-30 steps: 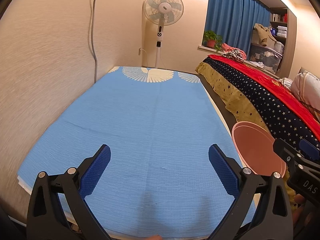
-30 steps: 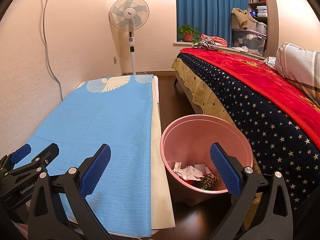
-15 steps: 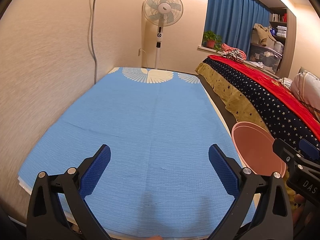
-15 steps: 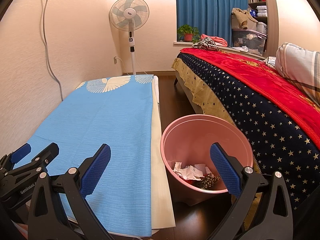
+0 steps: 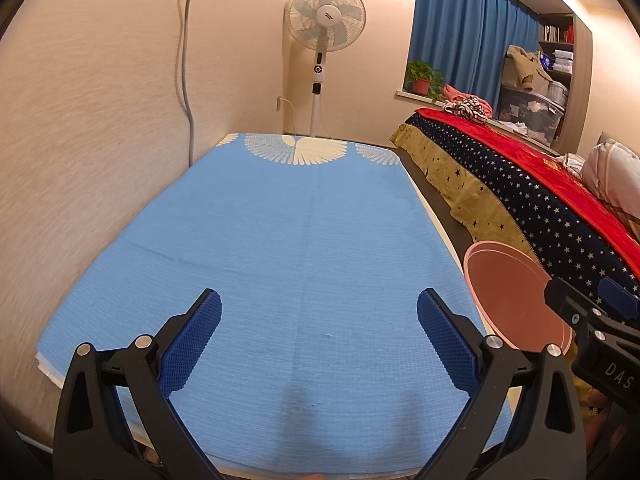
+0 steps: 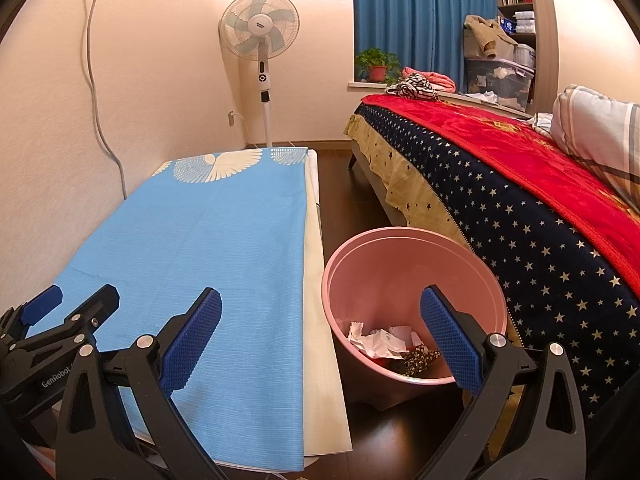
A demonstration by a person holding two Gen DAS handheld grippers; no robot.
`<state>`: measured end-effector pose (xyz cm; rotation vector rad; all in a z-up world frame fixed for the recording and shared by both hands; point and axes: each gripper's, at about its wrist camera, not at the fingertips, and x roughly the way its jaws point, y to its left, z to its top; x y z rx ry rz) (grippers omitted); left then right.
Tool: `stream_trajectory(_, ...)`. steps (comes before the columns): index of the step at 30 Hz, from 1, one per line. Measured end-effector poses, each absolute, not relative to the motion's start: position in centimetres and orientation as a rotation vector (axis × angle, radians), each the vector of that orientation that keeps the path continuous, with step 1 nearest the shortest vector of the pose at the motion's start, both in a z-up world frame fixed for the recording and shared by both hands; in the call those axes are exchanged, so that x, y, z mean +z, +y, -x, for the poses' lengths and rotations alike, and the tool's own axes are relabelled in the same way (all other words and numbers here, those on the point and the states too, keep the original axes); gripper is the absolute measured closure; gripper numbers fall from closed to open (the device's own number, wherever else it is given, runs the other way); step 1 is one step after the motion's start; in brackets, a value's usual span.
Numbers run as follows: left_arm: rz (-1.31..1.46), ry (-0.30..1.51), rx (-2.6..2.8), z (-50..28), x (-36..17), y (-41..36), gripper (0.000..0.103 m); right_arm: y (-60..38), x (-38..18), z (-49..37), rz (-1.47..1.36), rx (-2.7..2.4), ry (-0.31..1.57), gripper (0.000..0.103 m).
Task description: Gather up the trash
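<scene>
Left wrist view: left gripper (image 5: 318,332) spread wide, nothing between its blue ribbed pads. It hovers over a blue woven cloth (image 5: 304,240) with a white wing print at 12 o'clock; the weave is fine-ribbed and flat, and no scrap of trash shows anywhere on it. Pink bin (image 5: 516,300) at 3 o'clock, round, smooth plastic, only its rim and inner wall visible here. Right gripper (image 5: 592,320) enters at 4 o'clock, seen from the side, so its state cannot be told from this view.

Right wrist view: right gripper (image 6: 320,336) also spread wide, empty. Pink bin at 5 o'clock, standing on dark floor between the cloth-covered table and the star-print bedspread (image 6: 520,208). Crumpled white paper (image 6: 380,340) and a dark patterned wrapper (image 6: 420,358) lie at the bin's bottom. A cream underlayer (image 6: 316,300) edges the cloth at 6 o'clock. Left gripper's tips at 8 o'clock.

Judgement: collection looks finished or nearly so; trash is binned, no loose piece remains in sight. Areas outside both views unverified.
</scene>
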<state>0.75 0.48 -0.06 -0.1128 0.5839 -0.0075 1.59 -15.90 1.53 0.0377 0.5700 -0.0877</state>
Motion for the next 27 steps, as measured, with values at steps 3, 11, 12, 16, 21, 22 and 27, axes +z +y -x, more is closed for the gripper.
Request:
stream_trajectory(3,0.112,0.585,-0.007,-0.76,-0.1,0.54,0.008,-15.87,1.48,-1.55,-0.037,-0.087,0.571,0.005)
stream_trajectory(11,0.097,0.588,-0.004,-0.55,-0.14,0.06,0.008,-15.78,1.37,-1.49,-0.035,-0.082,0.578,0.005)
stream_trajectory(12,0.097,0.587,-0.005,-0.52,-0.13,0.03,0.008,-15.82,1.37,-1.5,-0.035,-0.082,0.578,0.005)
stream_trajectory(16,0.1,0.589,-0.007,-0.57,-0.18,0.08,0.008,-15.93,1.29,-1.69,-0.036,-0.085,0.584,0.005)
stream_trajectory(21,0.105,0.592,0.004,-0.52,-0.23,0.07,0.008,-16.15,1.17,-1.79,-0.041,-0.087,0.589,0.005)
stream_trajectory(22,0.111,0.597,0.011,-0.59,-0.27,0.14,0.008,-16.14,1.17,-1.76,-0.042,-0.087,0.589,0.005)
stream_trajectory(27,0.125,0.623,0.036,-0.66,-0.66,0.43,0.008,-16.17,1.11,-1.78,-0.04,-0.085,0.593,0.005)
